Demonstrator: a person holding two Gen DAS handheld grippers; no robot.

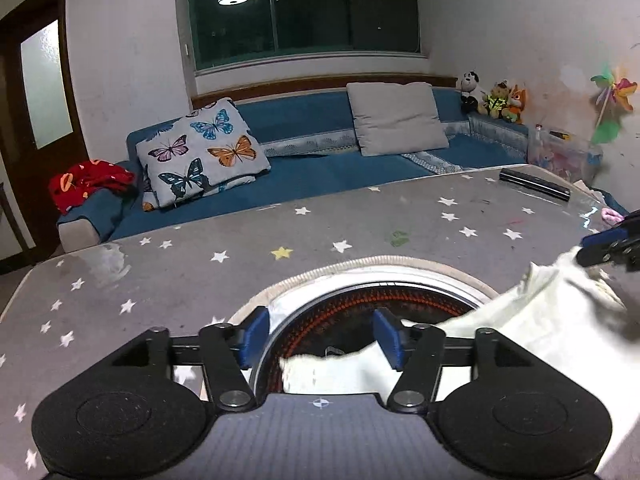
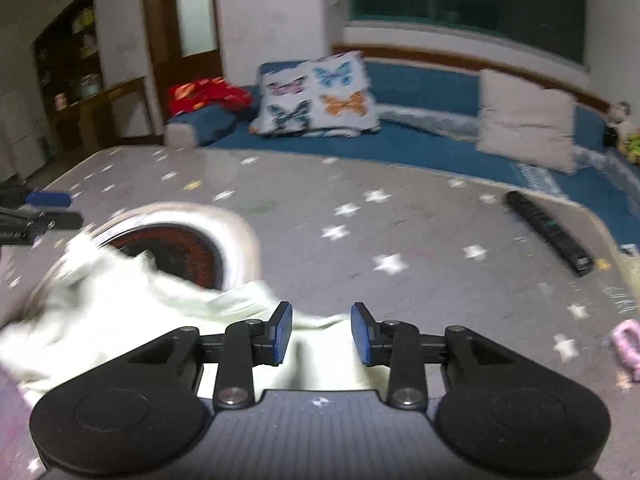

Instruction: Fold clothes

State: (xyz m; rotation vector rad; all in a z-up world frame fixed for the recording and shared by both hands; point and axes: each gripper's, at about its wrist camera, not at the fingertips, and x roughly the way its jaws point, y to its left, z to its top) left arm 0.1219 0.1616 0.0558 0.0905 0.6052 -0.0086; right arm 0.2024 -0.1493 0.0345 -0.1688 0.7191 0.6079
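A pale cream garment [image 1: 532, 320] lies crumpled on the grey star-print table [image 1: 240, 264], partly over a round heater opening [image 1: 360, 308]. My left gripper [image 1: 320, 340] is open above the opening, with a garment corner under its right finger. My right gripper [image 2: 321, 334] is open just above the garment's edge [image 2: 160, 312]. The right gripper also shows at the right edge of the left wrist view [image 1: 612, 244]. The left gripper shows at the left edge of the right wrist view [image 2: 36, 220]. The right wrist view is blurred.
A black remote [image 1: 534, 184] lies at the table's far right; it also shows in the right wrist view [image 2: 548, 232]. A pink object [image 2: 626, 344] sits near the right edge. Behind the table a blue sofa [image 1: 320, 168] holds a butterfly pillow [image 1: 204, 148], grey pillow [image 1: 396, 118] and red cloth [image 1: 88, 184].
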